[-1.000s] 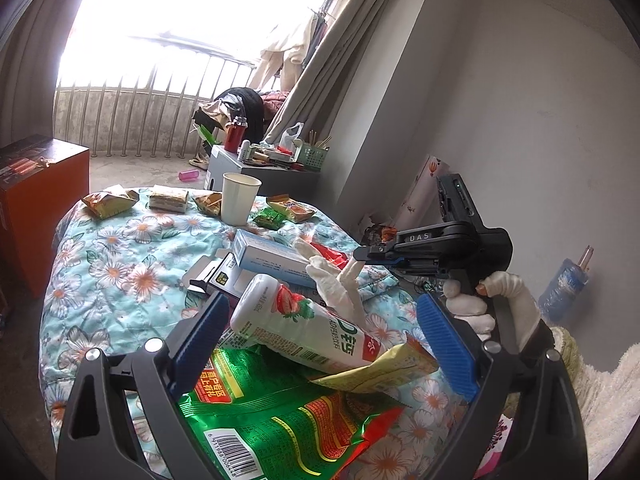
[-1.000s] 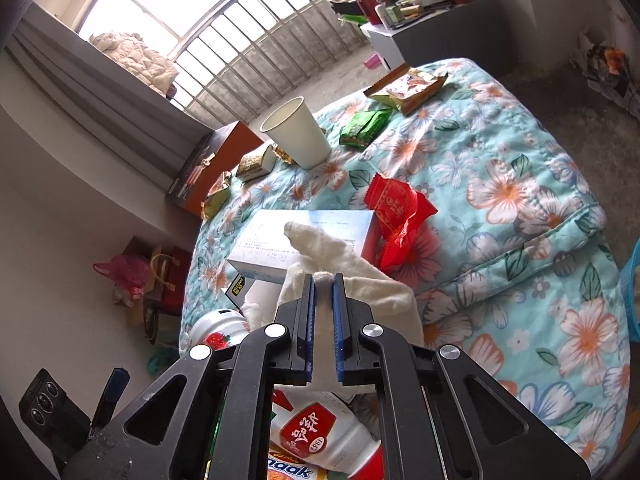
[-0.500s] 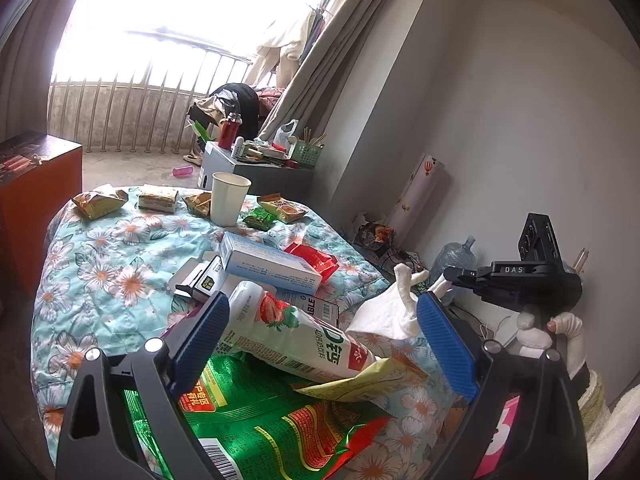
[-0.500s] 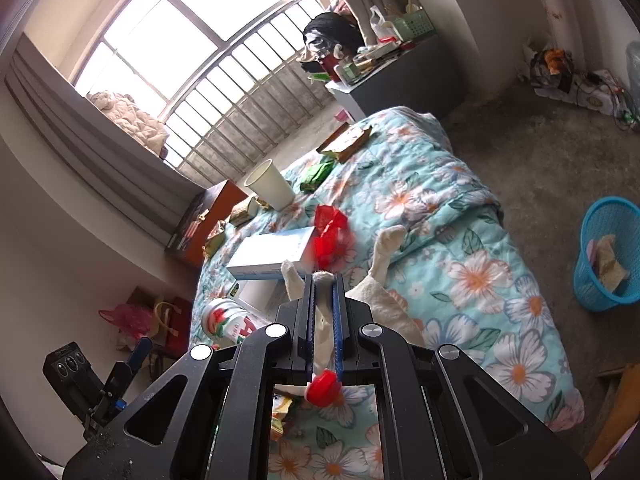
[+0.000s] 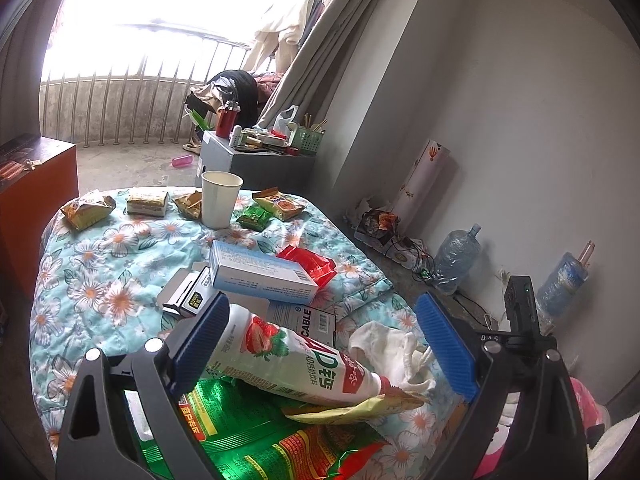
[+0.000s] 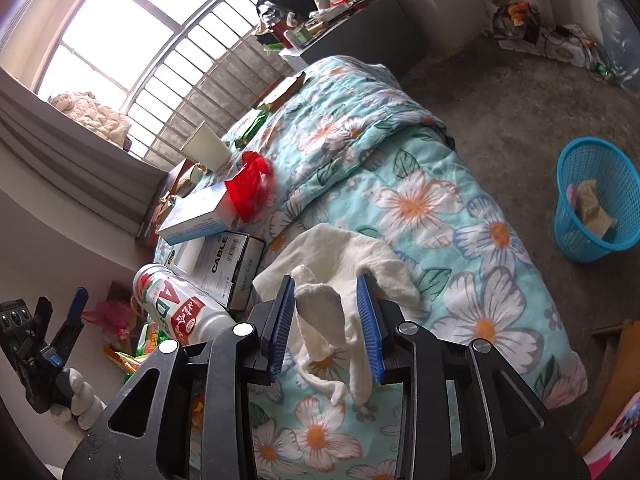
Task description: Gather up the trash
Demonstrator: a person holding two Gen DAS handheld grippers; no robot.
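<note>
We're letting the right gripper [image 6: 326, 330] open around the white glove [image 6: 340, 264], blue basket [image 6: 596, 208] sitting off right on the floor.

Right gripper [image 6: 326, 312] jaws opening; white glove [image 6: 340, 264] released onto quilt [image 6: 460, 200].

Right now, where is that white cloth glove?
The white glove lies on the flowery quilt near its edge, between the right gripper's opening fingers, beside the strawberry bottle.
</note>
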